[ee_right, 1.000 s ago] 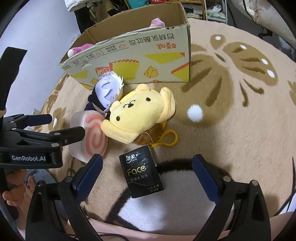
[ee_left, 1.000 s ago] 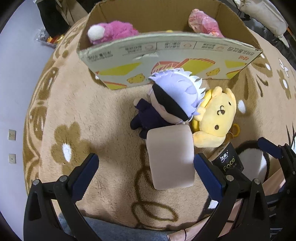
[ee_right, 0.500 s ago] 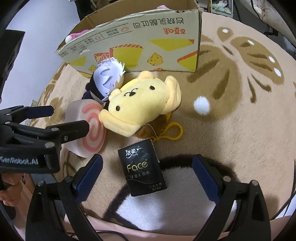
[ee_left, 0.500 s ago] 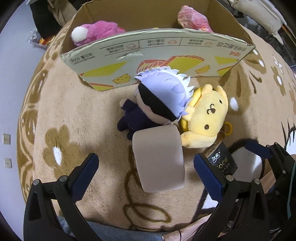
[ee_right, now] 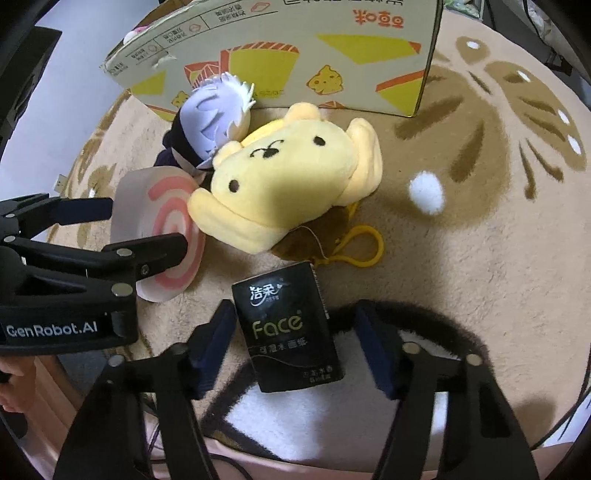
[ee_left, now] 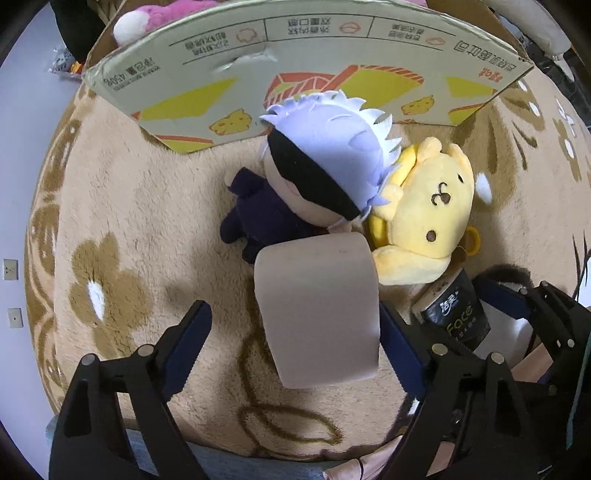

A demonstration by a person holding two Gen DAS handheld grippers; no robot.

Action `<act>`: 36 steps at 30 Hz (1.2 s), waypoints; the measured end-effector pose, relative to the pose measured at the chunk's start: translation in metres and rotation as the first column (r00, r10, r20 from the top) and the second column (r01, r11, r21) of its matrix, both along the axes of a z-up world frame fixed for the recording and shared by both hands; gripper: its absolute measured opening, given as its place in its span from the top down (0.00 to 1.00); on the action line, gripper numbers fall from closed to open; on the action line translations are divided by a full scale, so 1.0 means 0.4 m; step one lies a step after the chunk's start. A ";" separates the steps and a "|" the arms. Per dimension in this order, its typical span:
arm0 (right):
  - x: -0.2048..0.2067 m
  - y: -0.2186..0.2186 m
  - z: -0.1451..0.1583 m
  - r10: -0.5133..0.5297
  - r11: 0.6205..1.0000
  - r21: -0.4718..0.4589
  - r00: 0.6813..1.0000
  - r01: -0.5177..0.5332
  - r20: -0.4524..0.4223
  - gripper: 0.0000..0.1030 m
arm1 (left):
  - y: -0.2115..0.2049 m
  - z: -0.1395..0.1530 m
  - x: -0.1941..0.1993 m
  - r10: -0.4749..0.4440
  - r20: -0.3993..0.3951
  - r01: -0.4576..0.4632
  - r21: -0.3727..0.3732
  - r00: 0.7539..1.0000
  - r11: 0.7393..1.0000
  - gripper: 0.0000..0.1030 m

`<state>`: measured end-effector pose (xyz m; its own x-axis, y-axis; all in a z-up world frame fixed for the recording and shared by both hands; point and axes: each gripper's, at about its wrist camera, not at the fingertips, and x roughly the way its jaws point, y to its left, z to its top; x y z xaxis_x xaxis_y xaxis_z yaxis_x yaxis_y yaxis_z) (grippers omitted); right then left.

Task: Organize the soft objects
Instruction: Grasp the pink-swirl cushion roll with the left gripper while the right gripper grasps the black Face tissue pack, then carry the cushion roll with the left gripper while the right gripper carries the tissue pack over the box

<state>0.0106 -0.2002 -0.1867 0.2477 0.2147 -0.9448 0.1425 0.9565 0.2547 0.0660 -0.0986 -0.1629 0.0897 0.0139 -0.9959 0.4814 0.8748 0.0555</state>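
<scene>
My left gripper (ee_left: pixel 291 336) pointed down at the rug (ee_left: pixel 147 206), its jaws closing around the swirl-roll cushion (ee_left: pixel 317 310). In the left wrist view the cushion filled the centre of the frame: the right-hand pad sat against its side, while the left-hand pad stood clear of it with bare rug between, so I did not yet have it clamped. From the right wrist view the same cushion (ee_right: pixel 162 229) showed its pink spiral face at middle left, with my left gripper (ee_right: pixel 144 229) straddling it from the left edge.

My right gripper (ee_right: pixel 295 347) sat low in its own frame, jaws closing on either side of the black tissue pack (ee_right: pixel 288 328). The pack lay flat on the rug between the two pads, and a narrow gap showed on each side, so they were not pressing on it.

Above the pack lay the yellow dog plush (ee_right: pixel 288 184), its loop strap (ee_right: pixel 358 247) trailing onto the rug, and its head touched the white-haired doll (ee_right: pixel 214 118) at upper left. Both rested just in front of the cardboard box (ee_right: pixel 295 55) along the top of the frame. In the left wrist view a pink plush (ee_left: pixel 147 18) peeked over the box rim at the upper left.
</scene>
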 end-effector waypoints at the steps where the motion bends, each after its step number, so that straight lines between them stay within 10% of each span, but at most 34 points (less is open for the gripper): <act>1: 0.000 0.000 -0.001 -0.001 1.000 -0.004 1.000 0.001 0.000 0.48 | 0.000 0.000 0.002 0.004 -0.001 -0.004 0.000 1.000 1.000 0.16; 5: -0.001 0.006 0.002 -0.002 1.000 0.002 1.000 0.002 0.006 0.50 | -0.005 0.000 0.000 0.018 -0.004 -0.018 -0.013 1.000 1.000 0.17; 14: -0.016 -0.004 0.036 -0.030 1.000 0.001 0.996 0.030 0.084 0.50 | 0.028 0.001 0.001 0.007 -0.029 -0.010 -0.087 1.000 0.996 0.54; 28: -0.033 -0.038 0.067 -0.091 0.996 0.015 0.984 0.090 0.156 0.50 | 0.057 0.109 -0.023 0.051 0.127 -0.039 -0.096 0.991 0.995 0.56; 36: -0.059 -0.061 0.126 -0.130 0.991 0.017 0.955 0.130 0.265 0.50 | 0.086 0.215 -0.034 0.086 0.313 -0.047 -0.132 0.946 0.990 0.56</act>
